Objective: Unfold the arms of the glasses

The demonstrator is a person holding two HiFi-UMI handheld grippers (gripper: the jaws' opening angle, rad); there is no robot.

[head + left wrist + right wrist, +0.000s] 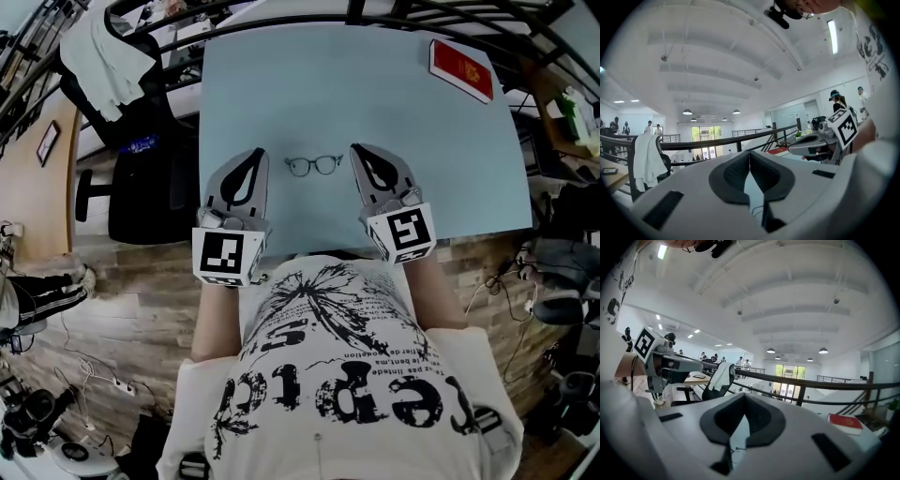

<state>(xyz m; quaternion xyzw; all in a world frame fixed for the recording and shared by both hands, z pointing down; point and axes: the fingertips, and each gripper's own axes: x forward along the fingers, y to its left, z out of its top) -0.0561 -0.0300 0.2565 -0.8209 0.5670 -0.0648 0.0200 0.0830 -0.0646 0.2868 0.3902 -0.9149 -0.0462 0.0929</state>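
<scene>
A pair of thin dark-framed glasses (314,166) lies on the pale blue table (375,94), lenses facing me, between my two grippers. My left gripper (255,153) is held just left of the glasses, raised off the table, jaws shut on nothing. My right gripper (359,150) is held just right of them, also raised and shut on nothing. In the left gripper view the left gripper (749,154) points level across the room, and the right gripper's marker cube (843,128) shows at the right. In the right gripper view the right gripper (744,397) points level too.
A red book (460,68) lies at the table's far right corner. An office chair (141,178) draped with a white cloth (105,52) stands left of the table. Railings and cluttered desks surround the table; cables lie on the wooden floor.
</scene>
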